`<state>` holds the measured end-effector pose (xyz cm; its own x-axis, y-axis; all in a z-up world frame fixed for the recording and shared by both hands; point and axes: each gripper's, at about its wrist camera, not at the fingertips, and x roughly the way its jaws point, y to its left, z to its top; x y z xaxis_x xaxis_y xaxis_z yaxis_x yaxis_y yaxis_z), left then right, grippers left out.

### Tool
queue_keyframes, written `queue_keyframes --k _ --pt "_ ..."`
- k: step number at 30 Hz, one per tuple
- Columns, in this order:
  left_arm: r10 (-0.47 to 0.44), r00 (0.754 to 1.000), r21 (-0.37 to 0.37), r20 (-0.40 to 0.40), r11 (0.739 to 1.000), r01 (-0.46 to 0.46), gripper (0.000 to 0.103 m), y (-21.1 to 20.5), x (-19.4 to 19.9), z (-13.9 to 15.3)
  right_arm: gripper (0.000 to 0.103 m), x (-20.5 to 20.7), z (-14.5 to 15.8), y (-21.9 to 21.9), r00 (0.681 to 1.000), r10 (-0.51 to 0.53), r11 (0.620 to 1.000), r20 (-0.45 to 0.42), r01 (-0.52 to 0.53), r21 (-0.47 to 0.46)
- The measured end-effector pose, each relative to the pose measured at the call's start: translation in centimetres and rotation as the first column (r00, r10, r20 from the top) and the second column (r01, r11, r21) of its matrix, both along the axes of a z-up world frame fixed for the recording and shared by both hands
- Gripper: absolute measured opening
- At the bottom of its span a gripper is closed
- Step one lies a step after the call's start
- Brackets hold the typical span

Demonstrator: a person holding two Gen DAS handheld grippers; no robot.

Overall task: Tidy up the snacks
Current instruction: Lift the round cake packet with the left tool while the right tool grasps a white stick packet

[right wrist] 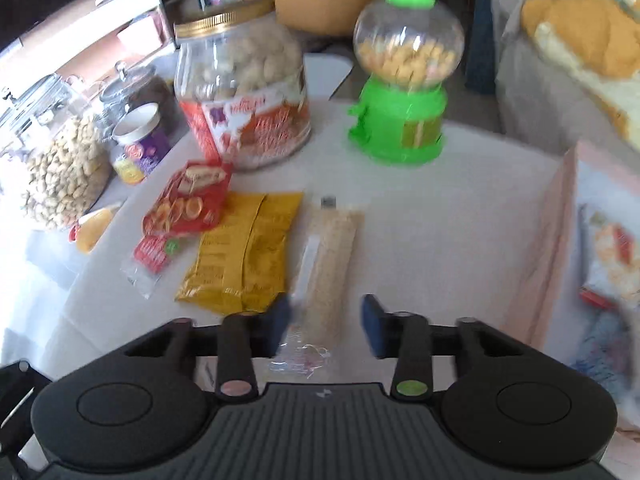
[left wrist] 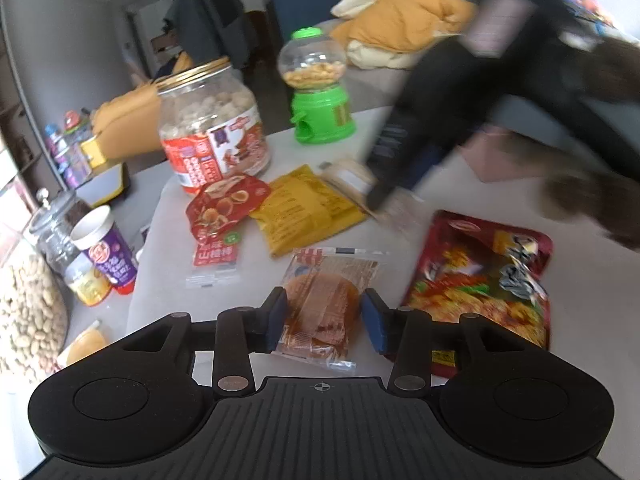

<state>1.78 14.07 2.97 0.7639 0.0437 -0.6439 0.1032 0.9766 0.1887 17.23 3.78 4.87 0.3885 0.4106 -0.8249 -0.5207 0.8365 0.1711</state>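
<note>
A clear packet of orange dried snack [left wrist: 320, 300] lies flat on the white table [left wrist: 420, 216] between the fingers of my left gripper [left wrist: 324, 316]. Those jaws stand open, close on either side of it. My right gripper [right wrist: 325, 322] is open too, straddling the near end of a long beige cracker packet [right wrist: 332, 256]. In the left wrist view the right gripper [left wrist: 384, 196] is a dark blur over that packet [left wrist: 348, 176]. A yellow pouch [right wrist: 244, 256] and a red pouch [right wrist: 184, 204] lie to its left. A big red noodle bag [left wrist: 480, 280] lies beside the orange packet.
A large gold-lidded jar [right wrist: 244, 100] and a green candy dispenser [right wrist: 404, 80] stand at the back of the table. A glass jar of peanuts [right wrist: 60, 176] and a purple cup [right wrist: 140, 140] stand left. A pink box [right wrist: 560, 240] holding snack bags is at the right.
</note>
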Motion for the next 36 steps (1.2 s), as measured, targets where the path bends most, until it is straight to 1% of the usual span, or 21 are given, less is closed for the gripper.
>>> queue_keyframes --k 2,5,7,10,11,13,15,17,18,19,20,23,25,26,27,28,29,31,32,33,36 --pt "0.013 1.000 -0.004 0.003 1.000 -0.013 0.050 0.0 0.6 -0.1 0.027 -1.3 0.1 -0.8 0.999 0.035 0.999 -0.017 -0.035 0.003" --pt "0.020 1.000 -0.003 0.003 1.000 -0.020 0.057 -0.5 1.0 -0.3 0.025 -3.5 0.5 -3.1 0.998 0.069 0.998 -0.007 -0.069 -0.014" --pt "0.022 1.000 -0.009 -0.001 1.000 -0.022 0.061 -0.7 1.2 -0.3 0.019 -4.6 0.4 -4.4 0.997 0.078 0.997 -0.012 -0.078 -0.028" --pt "0.031 0.999 -0.025 -0.013 0.999 -0.031 0.062 -0.7 1.3 -0.1 0.019 -6.3 0.0 -7.1 0.997 0.074 0.996 -0.021 -0.075 -0.051" --pt "0.028 0.999 -0.033 -0.020 0.999 -0.028 0.063 -0.6 1.3 0.0 0.019 -6.8 -0.2 -7.8 0.997 0.070 0.996 -0.014 -0.071 -0.058" --pt "0.013 0.999 -0.057 -0.029 0.998 -0.014 0.064 -0.4 1.1 0.1 0.019 -7.9 -0.2 -9.3 0.998 0.060 0.996 0.026 -0.058 -0.073" --pt "0.006 0.999 -0.084 -0.032 0.996 -0.009 0.064 0.1 0.9 0.3 0.019 -8.5 -0.4 -10.5 0.998 0.043 0.995 0.055 -0.037 -0.096" --pt "0.035 0.999 -0.055 -0.033 0.998 -0.037 0.063 0.4 1.0 0.1 0.021 -8.8 -0.8 -11.7 0.997 0.035 0.995 0.067 -0.028 -0.100" --pt "0.054 0.998 -0.040 -0.035 0.998 -0.055 0.066 0.7 1.3 0.0 0.021 -9.0 -1.0 -12.1 0.997 0.028 0.994 0.070 -0.021 -0.103" --pt "0.062 0.997 -0.042 -0.037 0.997 -0.063 0.068 1.0 1.6 -0.2 0.024 -9.1 -1.1 -12.3 0.997 0.028 0.995 0.074 -0.020 -0.102" --pt "0.067 0.997 -0.053 -0.040 0.996 -0.070 0.071 1.3 1.9 -0.4 0.030 -9.4 -1.1 -12.6 0.996 0.033 0.995 0.085 -0.025 -0.096" --pt "0.081 0.995 -0.106 -0.062 0.991 -0.087 0.073 2.0 2.7 -0.8 0.040 -10.0 -0.6 -12.6 0.992 0.052 0.996 0.112 -0.044 -0.077" --pt "0.085 0.993 -0.165 -0.076 0.981 -0.097 0.073 2.5 3.2 -1.2 0.044 -10.2 -0.1 -12.2 0.990 0.065 0.997 0.124 -0.058 -0.054" --pt "0.092 0.993 -0.192 -0.069 0.976 -0.104 0.072 2.7 3.3 -1.3 0.047 -10.1 0.2 -11.9 0.989 0.069 0.997 0.129 -0.063 -0.046" --pt "0.098 0.993 -0.200 -0.070 0.974 -0.110 0.071 2.8 3.2 -1.3 0.048 -10.0 0.6 -11.5 0.988 0.071 0.997 0.137 -0.067 -0.034" --pt "0.109 0.992 -0.212 -0.068 0.970 -0.121 0.063 2.8 2.9 -1.1 0.050 -9.9 0.9 -11.0 0.987 0.070 0.997 0.142 -0.067 -0.025" --pt "0.125 0.990 -0.252 -0.060 0.958 -0.136 0.061 2.8 2.2 -1.0 0.051 -9.5 1.3 -10.4 0.987 0.070 0.998 0.147 -0.070 -0.009" --pt "0.139 0.989 -0.348 -0.054 0.926 -0.149 0.061 2.9 0.7 -1.0 0.052 -8.6 1.9 -9.1 0.987 0.062 0.998 0.145 -0.066 0.018" --pt "0.150 0.988 -0.385 -0.045 0.910 -0.156 0.061 2.8 -0.2 -1.1 0.053 -8.0 2.1 -8.5 0.989 0.057 0.998 0.139 -0.062 0.032" --pt "0.169 0.985 -0.399 -0.037 0.901 -0.169 0.061 2.5 -1.2 -1.2 0.053 -7.2 2.3 -7.7 0.990 0.052 0.997 0.129 -0.059 0.049" --pt "0.183 0.983 -0.410 -0.014 0.896 -0.173 0.061 1.7 -2.6 -1.3 0.054 -4.5 2.0 -5.1 0.994 0.020 0.998 0.106 -0.027 0.060"
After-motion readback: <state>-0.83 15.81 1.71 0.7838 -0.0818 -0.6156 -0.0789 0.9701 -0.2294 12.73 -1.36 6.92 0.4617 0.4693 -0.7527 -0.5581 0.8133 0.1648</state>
